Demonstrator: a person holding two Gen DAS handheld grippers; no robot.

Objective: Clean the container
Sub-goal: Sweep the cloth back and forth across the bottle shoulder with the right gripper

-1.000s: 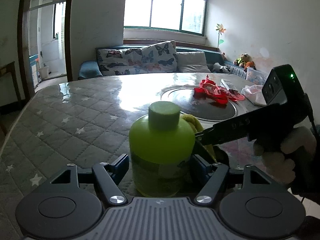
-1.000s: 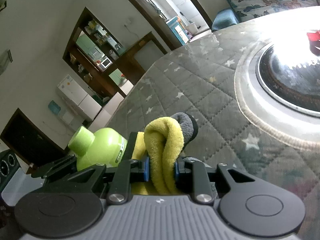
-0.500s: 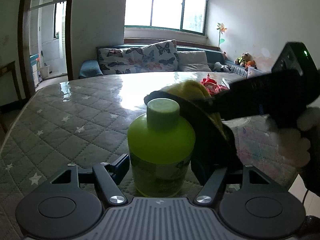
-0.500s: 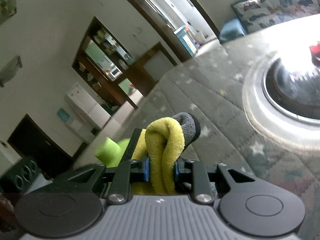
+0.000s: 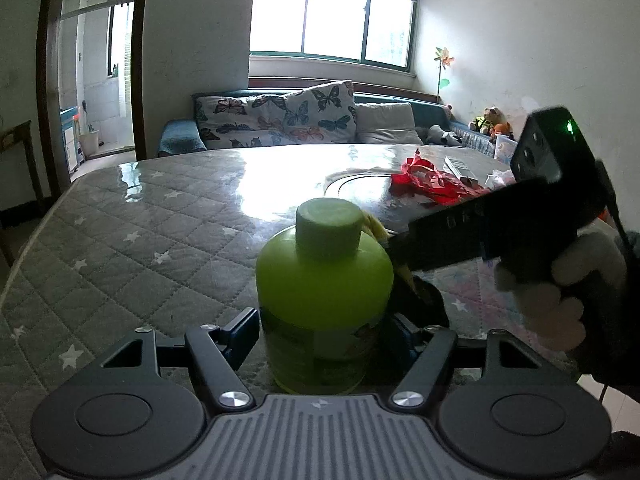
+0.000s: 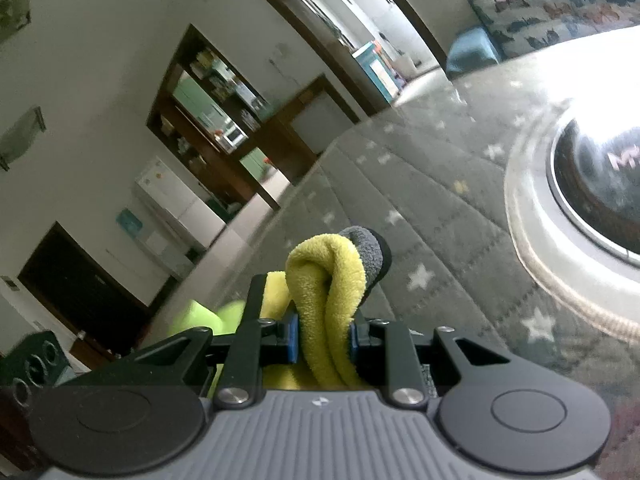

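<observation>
My left gripper (image 5: 320, 330) clenched lime-green smooth plastic bottle (image 5: 324, 292) low on body: light, slippery. Right gripper (image 6: 322, 338) clamped soft yellow-grey cloth (image 6: 334, 288).

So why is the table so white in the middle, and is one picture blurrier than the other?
Left wrist view: window daylight glares off the glossy quilted star-print table cover, while the lime-green plastic bottle stays sharp. Right wrist view: smeared throughout, the bottle a green blur, the same glare washing out the far tabletop; the folded yellow-and-grey cloth stays fairly crisp.
</observation>
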